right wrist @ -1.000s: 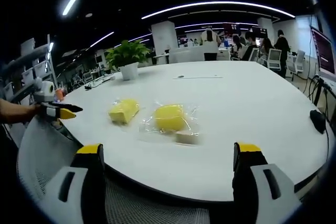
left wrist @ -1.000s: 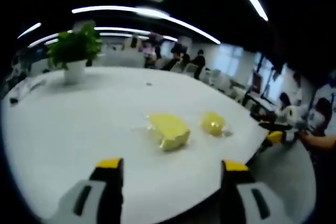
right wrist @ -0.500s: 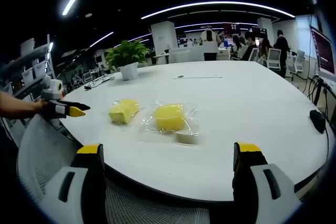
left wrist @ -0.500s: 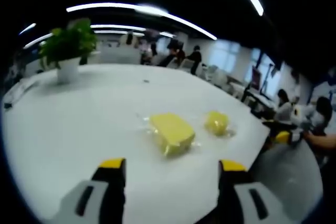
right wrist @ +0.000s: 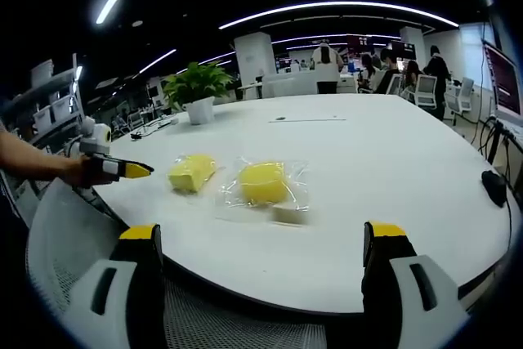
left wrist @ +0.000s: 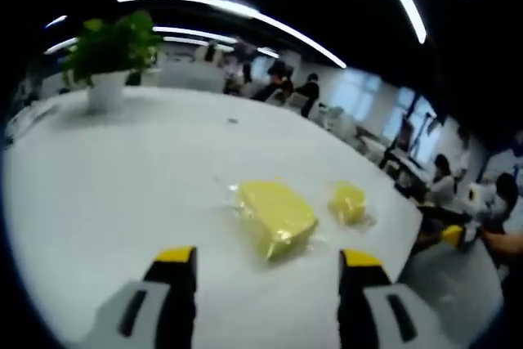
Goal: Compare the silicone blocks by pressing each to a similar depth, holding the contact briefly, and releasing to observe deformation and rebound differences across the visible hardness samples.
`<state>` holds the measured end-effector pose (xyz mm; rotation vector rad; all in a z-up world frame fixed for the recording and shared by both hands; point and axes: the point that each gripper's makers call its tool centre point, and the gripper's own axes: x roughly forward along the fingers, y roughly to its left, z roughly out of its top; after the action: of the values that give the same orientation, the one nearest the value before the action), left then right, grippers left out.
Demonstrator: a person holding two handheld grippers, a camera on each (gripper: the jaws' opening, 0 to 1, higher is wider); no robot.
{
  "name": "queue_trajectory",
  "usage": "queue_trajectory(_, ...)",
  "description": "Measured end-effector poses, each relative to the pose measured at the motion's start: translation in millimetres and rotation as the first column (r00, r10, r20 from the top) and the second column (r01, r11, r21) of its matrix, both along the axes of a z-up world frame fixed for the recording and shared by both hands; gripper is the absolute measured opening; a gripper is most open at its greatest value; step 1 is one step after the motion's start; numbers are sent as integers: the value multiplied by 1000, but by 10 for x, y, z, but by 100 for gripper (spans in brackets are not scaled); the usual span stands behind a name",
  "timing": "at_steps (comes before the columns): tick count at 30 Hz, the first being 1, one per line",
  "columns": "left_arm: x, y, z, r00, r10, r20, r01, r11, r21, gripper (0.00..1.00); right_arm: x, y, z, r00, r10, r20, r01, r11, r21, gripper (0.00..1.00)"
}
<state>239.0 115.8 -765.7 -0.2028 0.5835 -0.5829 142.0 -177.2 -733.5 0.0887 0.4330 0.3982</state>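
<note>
Two yellow silicone blocks lie on the white round tabletop [right wrist: 392, 177]: the larger rectangular yellow block [left wrist: 274, 217] in clear wrap sits just ahead of the left hand-held gripper [left wrist: 267, 259], jaws wide apart w/ nothing between; the smaller rounded yellow block [left wrist: 349, 201] is near it, not touching. Right hand-held gripper [right wrist: 265, 234] also wide open, hanging off the tabletop edge, both blocks well ahead. Potted green plant [right wrist: 198, 91] at far side.
</note>
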Motion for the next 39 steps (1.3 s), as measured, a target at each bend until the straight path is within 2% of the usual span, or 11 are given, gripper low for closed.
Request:
queue_trajectory(5, 101, 5, -49, 1000, 26, -17, -26, 999, -18, 69, 3, -3, -2, 1000, -1, -1, 1, 1000, 1, 96)
queue_trajectory(8, 154, 22, -123, 998, 51, -46, -53, 998, -41, 66, 3, 2, -1, 1000, 1, 0, -1, 1000, 3, 96)
queue_trajectory(12, 195, 8, -189, 996, 53, -69, -56, 998, -38, 63, 6, 3, 1, 1000, 2, 2, -2, 1000, 7, 96)
queue_trajectory(18, 334, -58, -148, 997, 50, -62, -54, 997, -58, 61, 3, 5, 1, 1000, 2, -2, -2, 1000, 6, 96)
queue_trajectory(20, 368, -62, -153, 998, 47, -51, -48, 998, -33, 57, 5, 2, -3, 1000, 2, -3, -2, 1000, 6, 96)
queue_trajectory(25, 468, -64, -156, 998, 40, -45, -41, 999, -30, 54, 4, -4, -5, 1000, -1, -4, 1, 1000, 6, 96)
queue_trajectory(30, 592, -52, -143, 997, 50, -56, -53, 997, -54, 54, 0, -3, -11, 1000, 0, -9, 0, 1000, 4, 96)
queue_trajectory(39, 778, -125, -129, 996, 39, -74, -46, 995, -91, 45, 4, -12, -13, 1000, -6, -10, 6, 1000, 1, 96)
